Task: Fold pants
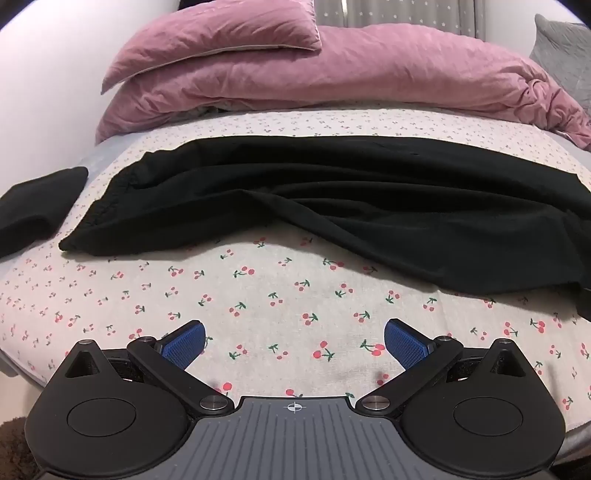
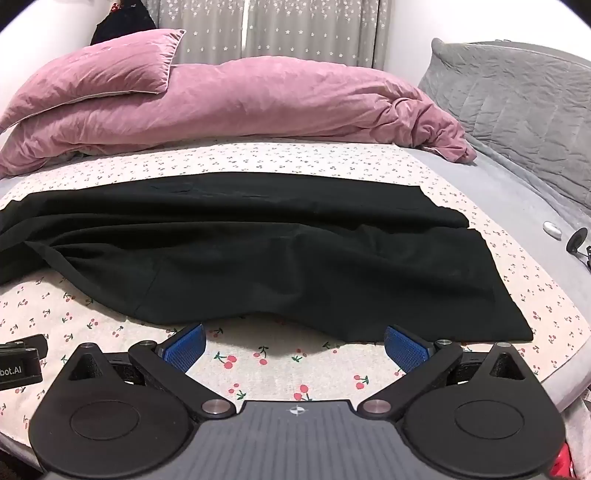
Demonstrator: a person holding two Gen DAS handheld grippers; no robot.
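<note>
Black pants [image 1: 332, 199] lie spread sideways across the cherry-print sheet [image 1: 258, 295], waistband at the left, legs running off to the right, with loose wrinkles. In the right wrist view the same pants [image 2: 258, 251] end in leg hems at the right. My left gripper [image 1: 294, 338] hovers open over bare sheet, a little short of the pants' near edge. My right gripper [image 2: 294, 339] is open too, its blue pads [image 2: 404, 347] just at the near edge of the lower leg, nothing between them. Part of the left gripper's body [image 2: 18, 362] shows at the far left of the right wrist view.
A folded black garment [image 1: 37, 206] lies left of the pants. A pink pillow [image 1: 221, 33] and pink duvet [image 1: 351, 77] are heaped at the back. A grey quilted cushion [image 2: 517, 110] stands at the right, with a small white object [image 2: 553, 228] on the grey sheet.
</note>
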